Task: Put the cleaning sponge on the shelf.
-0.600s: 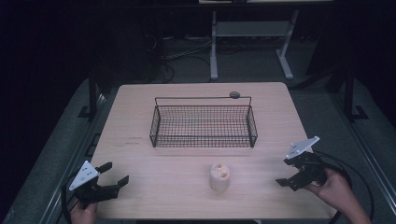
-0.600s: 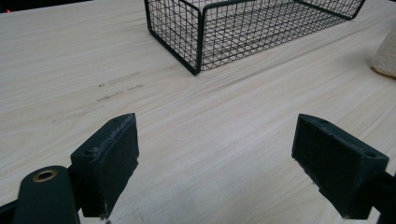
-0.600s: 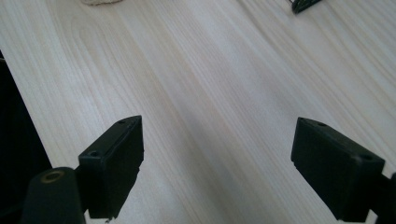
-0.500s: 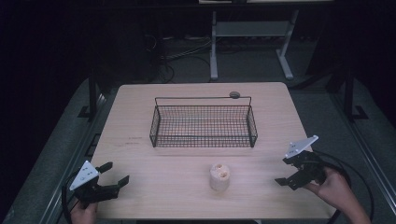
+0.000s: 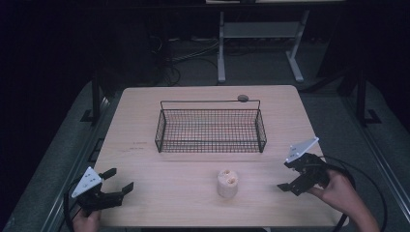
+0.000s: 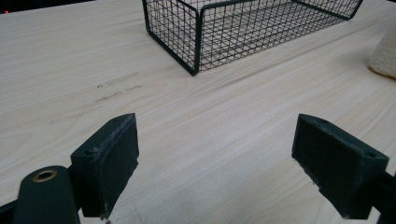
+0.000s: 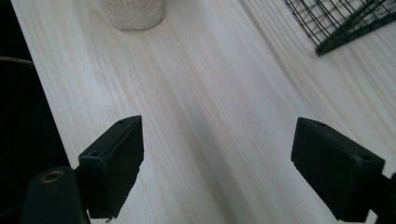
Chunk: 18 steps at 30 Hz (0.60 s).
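A black wire basket (image 5: 211, 128) stands empty in the middle of the wooden table (image 5: 145, 116). In front of it sits a small cream, fuzzy cylinder (image 5: 227, 182) with two holes in its top. My left gripper (image 5: 118, 181) rests near the table's front left corner, open, with nothing between its jaws. My right gripper (image 5: 286, 175) is open at the front right, its jaws turned toward the cylinder, well apart from it. The left gripper view has the basket (image 6: 243, 28) ahead and the cylinder's edge (image 6: 385, 56) at far right. The right gripper view has the cylinder's base (image 7: 131, 13) at the top.
A small dark round object (image 5: 242, 98) lies on the table behind the basket. Faint pencil marks (image 5: 138, 145) are on the wood to the basket's left. Beyond the table stand a white table frame (image 5: 256, 43) and cables on a dark floor.
My right gripper has shifted slightly left, toward the cylinder. The left gripper and the objects have not moved.
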{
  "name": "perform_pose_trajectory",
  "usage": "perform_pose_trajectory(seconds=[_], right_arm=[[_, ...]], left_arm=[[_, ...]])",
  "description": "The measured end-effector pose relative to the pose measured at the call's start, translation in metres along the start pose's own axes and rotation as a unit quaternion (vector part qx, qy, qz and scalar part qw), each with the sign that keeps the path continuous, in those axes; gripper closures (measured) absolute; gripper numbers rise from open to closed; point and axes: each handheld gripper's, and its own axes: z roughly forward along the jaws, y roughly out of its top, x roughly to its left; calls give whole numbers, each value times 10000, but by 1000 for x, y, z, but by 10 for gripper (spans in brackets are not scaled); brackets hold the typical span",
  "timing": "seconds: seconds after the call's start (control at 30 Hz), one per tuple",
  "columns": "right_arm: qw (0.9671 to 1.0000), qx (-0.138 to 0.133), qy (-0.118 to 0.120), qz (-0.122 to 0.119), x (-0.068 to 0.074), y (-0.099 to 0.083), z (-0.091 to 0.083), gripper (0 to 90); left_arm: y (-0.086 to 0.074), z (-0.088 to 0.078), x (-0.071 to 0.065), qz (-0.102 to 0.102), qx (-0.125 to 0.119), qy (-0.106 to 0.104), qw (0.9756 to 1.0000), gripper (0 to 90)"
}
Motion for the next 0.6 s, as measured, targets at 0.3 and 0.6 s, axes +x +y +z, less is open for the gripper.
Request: perform_pose_trajectory(seconds=[0.3,0.6], right_arm=[[9996,107,138,-200,3,20,6,164],[9990,181,232,-325,6,32,11,164]], left_arm=[[0,0,1,5,-14,-1,10000,139],[0,0,1,-3,-22,-4,10000,139]])
